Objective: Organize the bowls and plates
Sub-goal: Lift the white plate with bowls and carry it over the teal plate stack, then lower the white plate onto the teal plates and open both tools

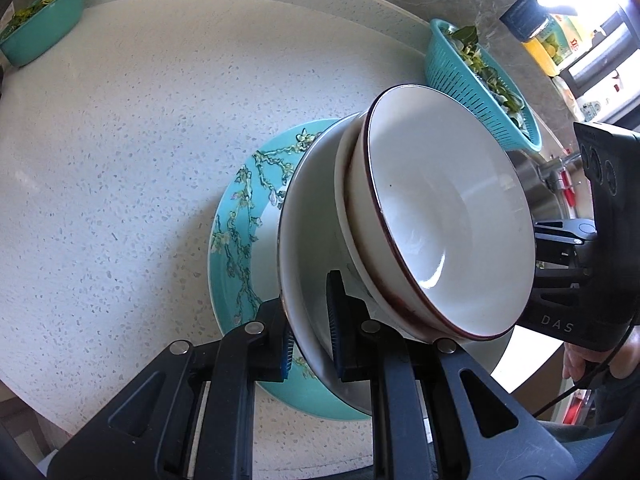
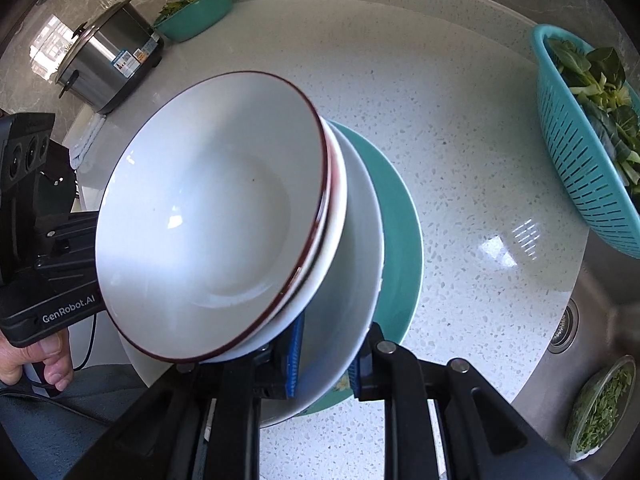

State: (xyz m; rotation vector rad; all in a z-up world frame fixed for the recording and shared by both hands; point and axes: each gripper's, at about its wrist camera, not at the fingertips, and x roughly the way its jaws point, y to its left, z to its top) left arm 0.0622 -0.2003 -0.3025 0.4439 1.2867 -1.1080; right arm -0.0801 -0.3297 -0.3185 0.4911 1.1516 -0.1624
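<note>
A wide white bowl [image 1: 304,220] [image 2: 352,240] carries two nested white bowls with dark red rims [image 1: 440,216] [image 2: 208,216], the stack tilted. My left gripper [image 1: 312,336] is shut on the wide bowl's rim, one pad inside and one outside. On the opposite rim my right gripper [image 2: 326,364] is shut the same way. Directly below lies a teal plate with a blossom pattern [image 1: 240,220] [image 2: 404,232] on the speckled counter [image 1: 120,140]. Whether the bowl touches the plate I cannot tell. Each view shows the other gripper's body, its fingertips hidden behind the bowls.
A teal colander of leafy greens [image 1: 480,80] [image 2: 588,140] stands at the counter's right. A teal basin of greens [image 1: 40,28] [image 2: 196,12] sits at the back. A steel rice cooker [image 2: 108,56], a sink [image 2: 564,324] and a glass bowl of chopped greens [image 2: 600,408] are nearby.
</note>
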